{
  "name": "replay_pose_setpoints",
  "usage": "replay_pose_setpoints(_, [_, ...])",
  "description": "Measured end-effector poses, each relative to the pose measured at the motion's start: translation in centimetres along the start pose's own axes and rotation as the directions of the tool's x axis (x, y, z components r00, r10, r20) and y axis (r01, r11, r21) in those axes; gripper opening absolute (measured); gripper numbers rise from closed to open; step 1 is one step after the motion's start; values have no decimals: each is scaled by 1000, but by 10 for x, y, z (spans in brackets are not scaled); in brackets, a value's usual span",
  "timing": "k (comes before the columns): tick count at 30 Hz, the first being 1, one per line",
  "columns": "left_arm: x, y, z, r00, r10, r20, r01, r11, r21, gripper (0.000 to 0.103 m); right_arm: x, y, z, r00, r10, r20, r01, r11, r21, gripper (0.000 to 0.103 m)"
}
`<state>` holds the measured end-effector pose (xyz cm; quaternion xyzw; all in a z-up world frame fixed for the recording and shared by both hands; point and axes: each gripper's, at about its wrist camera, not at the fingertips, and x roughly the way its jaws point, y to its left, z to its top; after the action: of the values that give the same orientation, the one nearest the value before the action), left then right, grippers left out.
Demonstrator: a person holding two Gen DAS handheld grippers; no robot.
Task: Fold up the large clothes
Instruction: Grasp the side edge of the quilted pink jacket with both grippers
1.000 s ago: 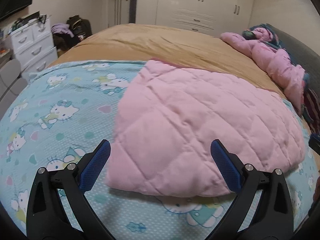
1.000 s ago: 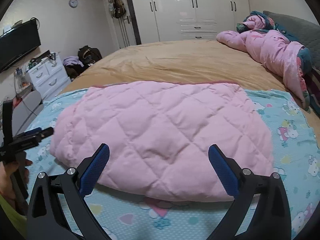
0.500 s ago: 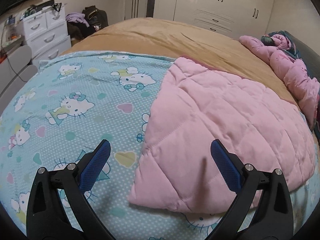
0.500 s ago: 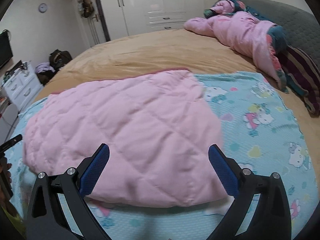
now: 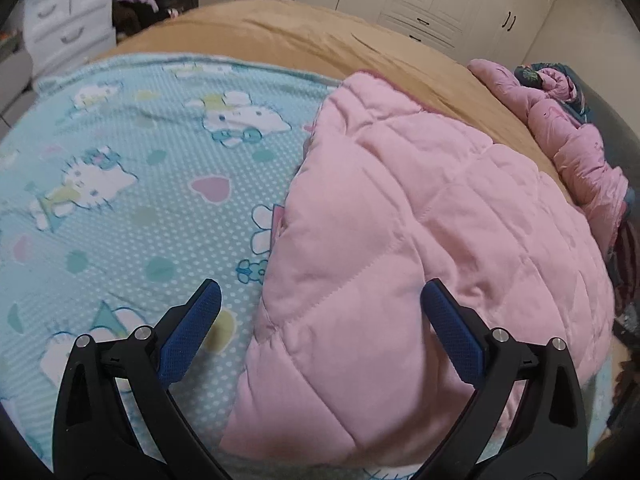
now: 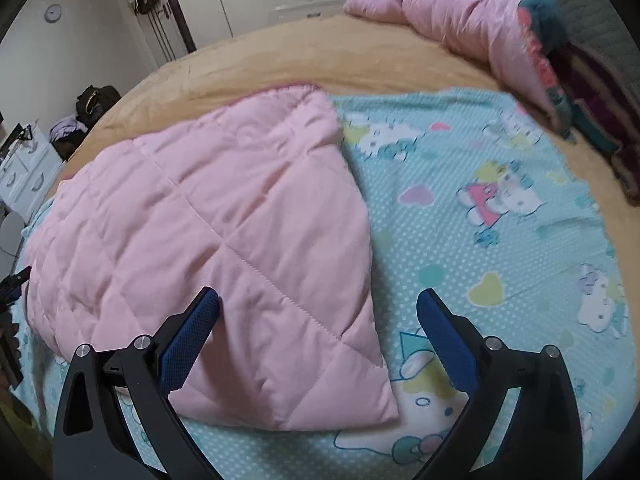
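Pink quilted garment [image 6: 224,240] lies flat, long axis approx left-right across bed [image 6: 280,60].

Dim, even indoor light; soft shadows; motion blur toward edges; strong fisheye bending, dark corners.

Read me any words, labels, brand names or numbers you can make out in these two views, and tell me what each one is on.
No readable text in either view.
Blue cartoon sheet: cat figures, hearts and dots only, no lettering.
Pink quilted garment: no visible label or tag.
Wall clock: too small and blurred to read numerals.
White drawers: items on top too blurred to read.
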<state>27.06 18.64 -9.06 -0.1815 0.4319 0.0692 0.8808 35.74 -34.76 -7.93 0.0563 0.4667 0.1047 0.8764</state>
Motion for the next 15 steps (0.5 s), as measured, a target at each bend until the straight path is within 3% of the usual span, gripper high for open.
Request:
replay_pose_setpoints(7, [23,11,4,993,-98,-63,96,995,-40,95,40,-15,11,983,153,-98,-146,986,78,99])
replay_pose_setpoints(11, [30,11,7,990,-119,-81,115,992,-50,95,64,-21,17,957,253,-145,-235,963,129,99])
replay_pose_setpoints(15, [38,9,8,988,-124,-91,120,991,-50,95,75,-18,24,944,283,-170,-266,957,114,99])
